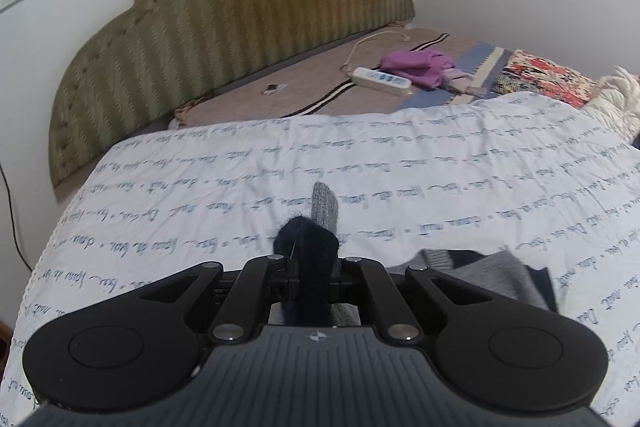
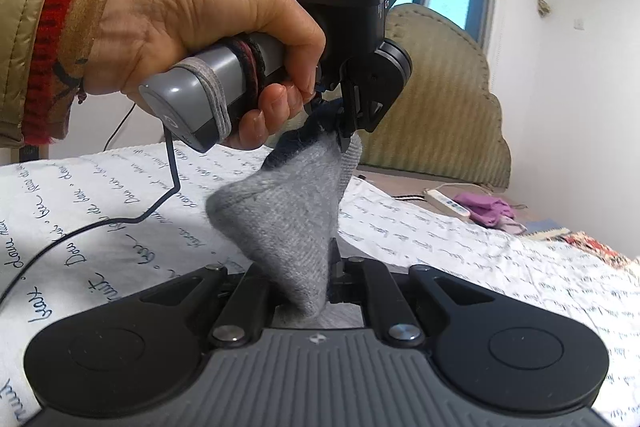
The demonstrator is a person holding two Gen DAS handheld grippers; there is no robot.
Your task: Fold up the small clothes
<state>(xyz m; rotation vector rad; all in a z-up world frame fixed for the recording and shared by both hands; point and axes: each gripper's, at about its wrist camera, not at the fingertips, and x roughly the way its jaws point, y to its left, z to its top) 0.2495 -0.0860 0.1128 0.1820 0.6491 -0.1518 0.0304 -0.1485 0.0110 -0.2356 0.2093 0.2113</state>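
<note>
Both grippers pinch one grey sock (image 2: 280, 223): left gripper (image 2: 346, 135) on its dark cuff, right gripper (image 2: 320, 291) on the toe, lifting it clear of the bed (image 2: 480, 267) to fold.

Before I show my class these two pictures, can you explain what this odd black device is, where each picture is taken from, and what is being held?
A person holds a hand-held gripper in each hand; no robot is involved. Each picture comes from a camera on one gripper, looking along its fingers. The right one's picture shows the left hand holding the left gripper. Both grippers are shut on one grey sock with a dark cuff, stretched between them above the bed. The right gripper pinches its lower end. On the white quilt lies more grey clothing. Farther back lie a power strip and a purple garment.
</note>
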